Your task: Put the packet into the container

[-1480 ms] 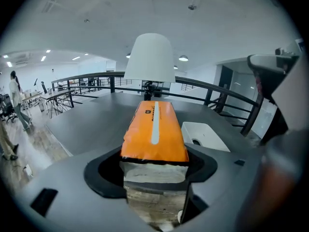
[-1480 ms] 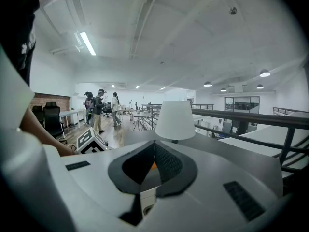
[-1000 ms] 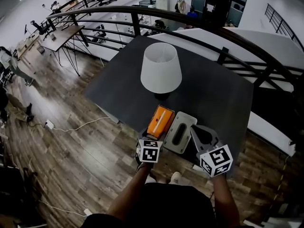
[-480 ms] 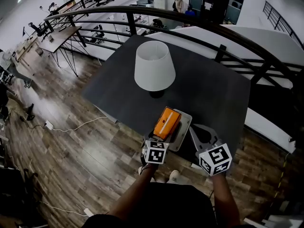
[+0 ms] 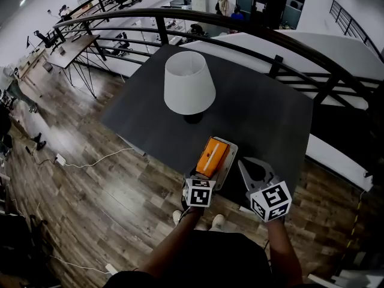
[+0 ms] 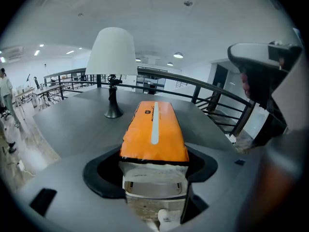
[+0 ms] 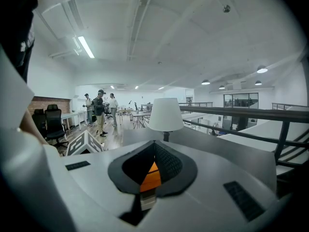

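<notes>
Left gripper (image 6: 153,164): jaws about half spread, clamped on the near short end of the orange packet (image 6: 154,129). We judge this grip leaves the free end easy to steer over the container (image 5: 230,158), which lies just beneath the jaws. The packet's long axis runs straight ahead of the jaws, with the far end toward the lamp (image 6: 112,52). Right gripper (image 7: 153,172): jaws together, empty, parked alongside.

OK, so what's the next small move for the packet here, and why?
Probably ease the left claw down and level it: it grips the orange packet, which sits tilted over the grey container, lined up lengthwise but not yet inside.
</notes>
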Demonstrator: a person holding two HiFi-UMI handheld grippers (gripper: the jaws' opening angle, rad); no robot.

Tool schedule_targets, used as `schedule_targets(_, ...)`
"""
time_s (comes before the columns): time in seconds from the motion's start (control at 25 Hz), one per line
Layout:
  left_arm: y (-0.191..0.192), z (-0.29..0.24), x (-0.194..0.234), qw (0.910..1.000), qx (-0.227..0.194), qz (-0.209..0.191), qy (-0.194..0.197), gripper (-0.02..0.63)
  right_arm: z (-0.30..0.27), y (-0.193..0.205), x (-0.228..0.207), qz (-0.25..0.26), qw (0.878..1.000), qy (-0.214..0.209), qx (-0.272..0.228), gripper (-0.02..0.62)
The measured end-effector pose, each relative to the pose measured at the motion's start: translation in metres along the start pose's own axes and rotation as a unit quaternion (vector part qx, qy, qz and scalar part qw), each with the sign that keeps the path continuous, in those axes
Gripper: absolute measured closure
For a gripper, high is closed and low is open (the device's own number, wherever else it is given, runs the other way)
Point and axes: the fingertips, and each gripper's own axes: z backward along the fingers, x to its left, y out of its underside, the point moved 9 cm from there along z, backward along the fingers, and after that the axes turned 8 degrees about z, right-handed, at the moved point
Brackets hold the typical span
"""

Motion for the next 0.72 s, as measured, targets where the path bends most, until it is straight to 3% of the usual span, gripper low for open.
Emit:
schedule_targets(0.44,0.016,-0.016,-0.017,0.9987,-0.023,-0.041,-0.02,0.275,0.005,0.01,-0.01,0.002,1.0,0.001,0.016,0.591)
schedule_targets(0.72,0.025,-0.023,-0.02,0.9989,-0.015,-0.036,-0.025,0.275,0.007,0.015,-0.014,0.002,1.0,0.0,0.025,0.591)
